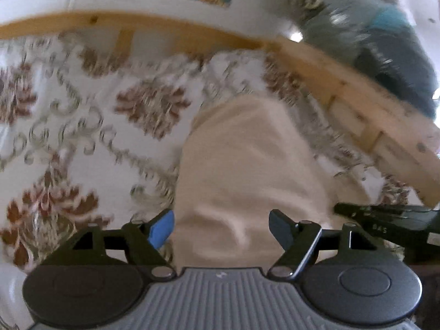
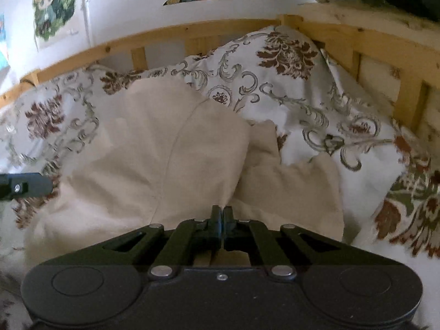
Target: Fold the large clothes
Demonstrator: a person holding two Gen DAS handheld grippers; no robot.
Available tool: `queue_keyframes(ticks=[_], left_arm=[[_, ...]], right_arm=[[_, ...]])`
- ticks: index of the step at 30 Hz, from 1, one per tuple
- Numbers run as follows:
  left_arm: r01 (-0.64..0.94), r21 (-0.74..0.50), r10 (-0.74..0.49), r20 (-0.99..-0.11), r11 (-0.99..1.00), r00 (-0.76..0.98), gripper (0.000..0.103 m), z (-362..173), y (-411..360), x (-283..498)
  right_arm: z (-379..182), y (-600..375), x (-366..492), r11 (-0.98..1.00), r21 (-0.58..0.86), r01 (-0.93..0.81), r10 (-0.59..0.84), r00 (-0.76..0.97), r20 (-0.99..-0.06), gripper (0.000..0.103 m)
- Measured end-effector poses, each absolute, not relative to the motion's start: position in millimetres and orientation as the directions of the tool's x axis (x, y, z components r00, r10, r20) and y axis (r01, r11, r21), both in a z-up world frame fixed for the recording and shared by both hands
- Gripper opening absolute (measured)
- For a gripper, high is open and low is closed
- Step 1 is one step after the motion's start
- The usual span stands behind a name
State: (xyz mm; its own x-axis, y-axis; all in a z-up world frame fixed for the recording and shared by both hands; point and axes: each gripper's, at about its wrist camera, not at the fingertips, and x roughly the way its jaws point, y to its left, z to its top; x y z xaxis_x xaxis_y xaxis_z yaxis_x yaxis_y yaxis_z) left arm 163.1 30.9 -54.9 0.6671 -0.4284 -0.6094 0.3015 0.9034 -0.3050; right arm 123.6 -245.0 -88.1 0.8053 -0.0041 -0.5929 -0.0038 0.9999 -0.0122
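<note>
Bed w/ patterned cover (image 2: 316, 115) ahead of both grippers, wooden rail (image 2: 365, 44) beyond. Cream garment (image 2: 154, 148) rumpled on cover, directly ahead of and under both tools. R gripper (image 2: 221, 214): jaws pressed together, cream cloth at the tips; actual pinch can't be told. L gripper (image 1: 220, 229): jaws spread wide, garment between, pads not touching.
</note>
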Motion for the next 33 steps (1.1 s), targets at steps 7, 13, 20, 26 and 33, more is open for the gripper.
queue_keyframes(ticks=[7,13,20,26,33], left_arm=[[0.284,-0.315,-0.424,-0.65,0.906,0.63,0.085,-78.3,32.8,164.6],[0.273,-0.343,-0.437,-0.65,0.899,0.622,0.086,-84.6,38.6,168.1],[0.293,-0.368,-0.47,-0.653,0.882,0.594,0.086,-87.0,39.8,174.7],[0.293,-0.378,-0.477,-0.647,0.878,0.595,0.086,-87.0,45.4,171.8],[0.261,-0.405,-0.477,-0.652,0.876,0.59,0.091,-90.5,57.5,168.6]], right_arm=[[-106.0,-234.8,139.4,0.991,-0.128,-0.026,-0.062,0.766,-0.639,0.0],[-72.9,-238.1,115.4,0.99,-0.137,0.032,-0.09,0.893,-0.442,0.025],[-38.3,-197.4,154.1,0.968,-0.174,-0.181,0.127,0.951,-0.283,0.038],[-64.2,-147.4,215.9,0.865,-0.409,-0.289,0.115,0.91,-0.399,0.046],[-111.5,-172.0,230.6,0.923,-0.329,-0.2,0.019,0.877,-0.48,0.042]])
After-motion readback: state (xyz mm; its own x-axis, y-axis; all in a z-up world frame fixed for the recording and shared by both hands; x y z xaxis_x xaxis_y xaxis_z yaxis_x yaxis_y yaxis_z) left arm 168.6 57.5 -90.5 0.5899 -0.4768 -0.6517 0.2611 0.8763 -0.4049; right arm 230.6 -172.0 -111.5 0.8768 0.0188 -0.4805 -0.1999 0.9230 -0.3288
